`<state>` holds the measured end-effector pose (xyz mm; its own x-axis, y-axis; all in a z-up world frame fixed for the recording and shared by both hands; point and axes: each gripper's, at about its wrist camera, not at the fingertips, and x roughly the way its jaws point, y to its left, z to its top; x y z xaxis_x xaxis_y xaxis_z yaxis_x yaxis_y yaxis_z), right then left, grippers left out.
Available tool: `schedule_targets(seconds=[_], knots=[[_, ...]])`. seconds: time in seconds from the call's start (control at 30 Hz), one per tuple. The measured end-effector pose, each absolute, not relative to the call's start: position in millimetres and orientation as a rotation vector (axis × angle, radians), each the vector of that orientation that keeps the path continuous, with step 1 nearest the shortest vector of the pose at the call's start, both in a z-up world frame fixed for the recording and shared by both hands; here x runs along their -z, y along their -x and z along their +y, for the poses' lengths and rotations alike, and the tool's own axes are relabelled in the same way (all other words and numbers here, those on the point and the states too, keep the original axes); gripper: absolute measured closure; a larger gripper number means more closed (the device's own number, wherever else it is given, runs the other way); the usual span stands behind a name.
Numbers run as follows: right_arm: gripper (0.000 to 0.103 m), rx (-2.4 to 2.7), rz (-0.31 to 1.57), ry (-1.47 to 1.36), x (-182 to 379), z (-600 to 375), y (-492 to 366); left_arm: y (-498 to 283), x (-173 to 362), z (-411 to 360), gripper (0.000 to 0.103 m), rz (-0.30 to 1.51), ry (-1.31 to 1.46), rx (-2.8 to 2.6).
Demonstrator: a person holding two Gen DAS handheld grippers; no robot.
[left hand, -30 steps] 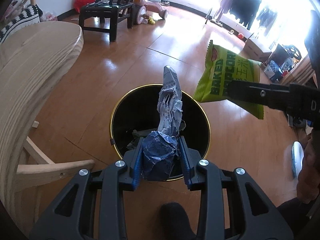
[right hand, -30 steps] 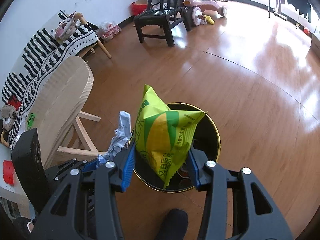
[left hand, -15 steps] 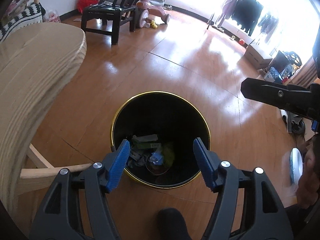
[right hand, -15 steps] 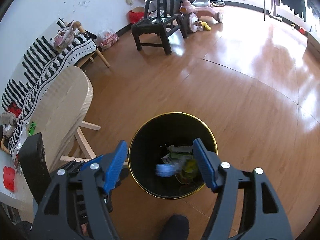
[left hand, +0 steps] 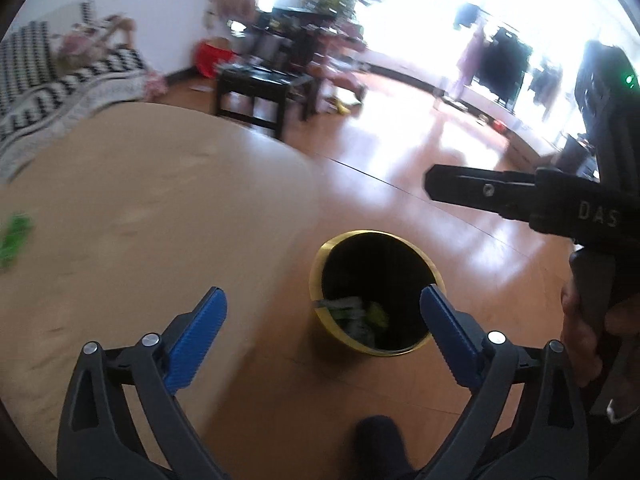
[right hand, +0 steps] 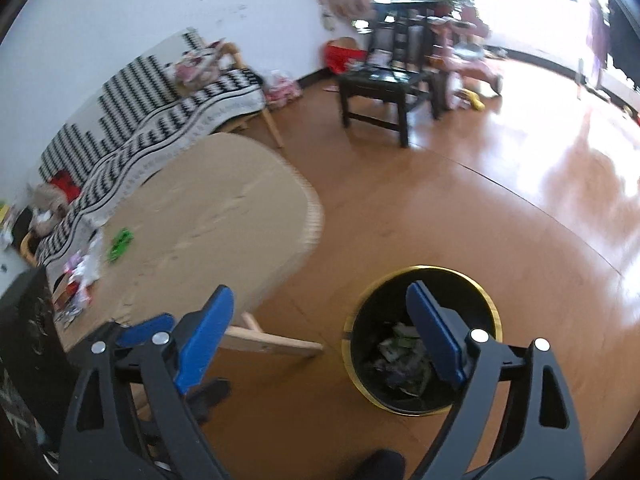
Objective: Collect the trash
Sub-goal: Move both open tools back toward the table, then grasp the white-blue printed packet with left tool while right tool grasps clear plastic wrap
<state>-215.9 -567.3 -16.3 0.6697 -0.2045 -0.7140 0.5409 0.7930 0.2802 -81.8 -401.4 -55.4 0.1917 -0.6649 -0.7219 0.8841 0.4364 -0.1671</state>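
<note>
Trash (right hand: 402,350), crumpled wrappers with green among them, lies at the bottom of the black gold-rimmed bin (right hand: 490,304) on the wooden floor beside the table (right hand: 224,216), while the left gripper (left hand: 322,340) and right gripper (right hand: 320,332) hang above, jaws opening wide with nothing between them.

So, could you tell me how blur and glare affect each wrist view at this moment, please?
Left wrist view: the table and far furniture are smeared by motion blur, the window area top right is blown out, yet the left gripper stays sharp. Right wrist view: milder blur on the table and the trash bin, glare streaks on the floor at right, edges bent by the fisheye lens.
</note>
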Motion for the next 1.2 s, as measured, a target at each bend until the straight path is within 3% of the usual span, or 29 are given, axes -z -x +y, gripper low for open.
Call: schedule_targets(seconds=[0.23,0.6,0.83,1.2], knots=[[0.016,0.273,0.74,-0.454,0.3,-483.6,137.2,18.9,33.8,-269.4,0.008,0.764,-0.284,0.853],[0.016,0.011,0.806,-0.301,8.2,-326.2,7.2,-61.2,42.6,-65.0,0.008,0.753,-0.198,0.469],[0.016,-0.059,0.848,-0.224,32.6,-268.7,-54.4,-117.1,63.8,-21.1,0.008,0.787,-0.235,0.37],[0.016,-0.088,0.881,-0.206,62.4,-241.5,-112.8,-182.0,96.6,-26.7,0.009,0.843,-0.265,0.411]])
